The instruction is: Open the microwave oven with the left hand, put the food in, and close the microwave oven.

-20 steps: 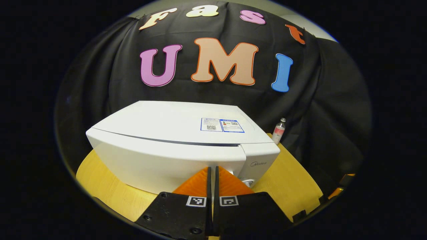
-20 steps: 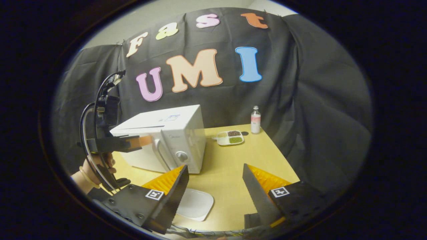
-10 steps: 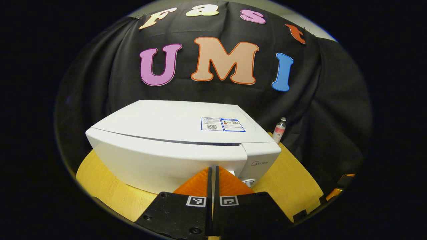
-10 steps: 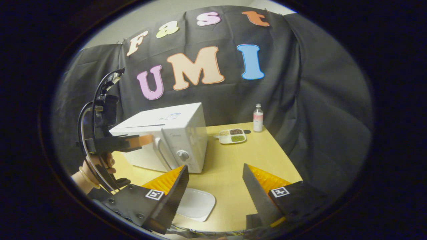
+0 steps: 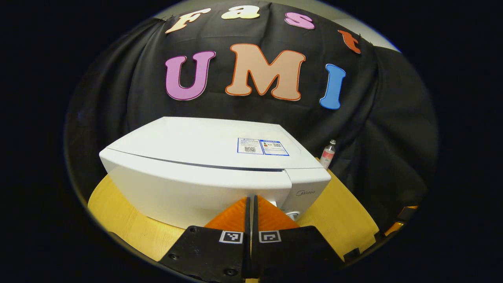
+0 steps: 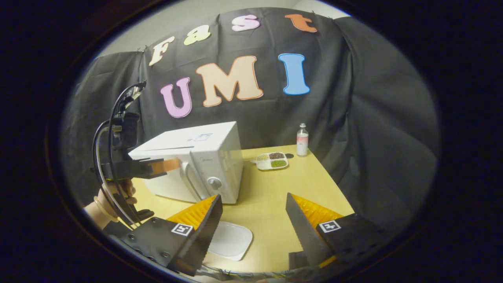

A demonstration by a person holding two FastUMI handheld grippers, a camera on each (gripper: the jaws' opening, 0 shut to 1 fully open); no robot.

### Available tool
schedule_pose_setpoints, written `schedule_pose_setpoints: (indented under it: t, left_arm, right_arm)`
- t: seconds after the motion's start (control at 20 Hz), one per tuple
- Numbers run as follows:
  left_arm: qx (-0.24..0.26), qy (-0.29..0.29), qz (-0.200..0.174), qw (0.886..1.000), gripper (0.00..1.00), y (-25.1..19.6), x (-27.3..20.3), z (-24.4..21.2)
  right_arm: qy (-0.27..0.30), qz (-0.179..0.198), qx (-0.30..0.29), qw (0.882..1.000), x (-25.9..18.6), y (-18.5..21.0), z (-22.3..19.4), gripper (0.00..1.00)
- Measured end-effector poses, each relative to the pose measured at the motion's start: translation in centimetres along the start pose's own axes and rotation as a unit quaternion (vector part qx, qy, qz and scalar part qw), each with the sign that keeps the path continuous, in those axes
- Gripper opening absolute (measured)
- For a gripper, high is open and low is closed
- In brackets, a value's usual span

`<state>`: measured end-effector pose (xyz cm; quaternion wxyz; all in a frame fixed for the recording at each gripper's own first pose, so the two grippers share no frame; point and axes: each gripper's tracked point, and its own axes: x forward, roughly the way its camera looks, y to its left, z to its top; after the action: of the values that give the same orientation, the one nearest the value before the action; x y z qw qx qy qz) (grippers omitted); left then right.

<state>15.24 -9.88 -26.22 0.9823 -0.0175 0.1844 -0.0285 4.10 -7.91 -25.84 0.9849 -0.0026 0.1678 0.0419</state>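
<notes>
A: Where is the microwave oven [image 5: 204,173]?

B: On the yellow wooden counter [image 6: 271,188], toward its left and back part in the right gripper view, with its door [image 5: 188,188] shut. There is one oven, white, with a round knob [image 6: 214,182] low on its control panel.

A: And the left hand-held gripper [image 5: 250,202]?

B: Its two fingers lie together with only a thin slit between them, right up at the front of the door near the seam with the control panel. In the right gripper view the left hand-held gripper [image 6: 167,165] reaches the door's handle [image 6: 188,179] from the side; whether the fingers pinch the handle I cannot tell. A hand [image 6: 114,192] holds it from below.

A: The right hand-held gripper [image 6: 253,212]?

B: Spread wide, holding nothing, above the counter's near part. A white plate [image 6: 232,239] lies on the counter just below its left finger.

A: Any writing?

B: A brand name in grey on the control panel, and two blue-bordered stickers [image 5: 262,146] on the oven's top; their print is too small to make out.

A: What else, counted?

B: One divided tray of food [image 6: 271,161] with brown, green and pale portions, to the right of the oven, and one small bottle [image 6: 301,135] with a pink label just beyond it, near the black cloth.
</notes>
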Motion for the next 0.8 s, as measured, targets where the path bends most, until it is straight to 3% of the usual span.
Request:
schedule_pose_setpoints:
  t: [0.25, 0.3, 0.4, 0.8]
  left_arm:
    - [-0.004, -0.010, 0.001, 1.000, 0.00, 0.1, 0.2, 0.2]
    - [-0.001, -0.017, 0.019, 1.000, 0.01, 0.8, 0.7, 0.6]
    - [-0.030, -0.001, 0.015, 0.999, 0.01, 0.4, 0.9, -0.3]
    - [-0.040, 0.006, 0.017, 0.999, 0.00, 0.7, 0.9, -0.8]
  right_arm:
    - [-0.005, -0.003, -0.004, 1.000, -0.6, -0.1, 0.2, 1.00]
    - [-0.006, -0.004, -0.004, 1.000, -0.6, -0.2, 0.1, 1.00]
    - [-0.003, -0.005, -0.005, 1.000, -0.9, -0.3, -0.1, 1.00]
    - [-0.005, -0.014, -0.007, 1.000, -1.4, -1.0, 0.0, 1.00]
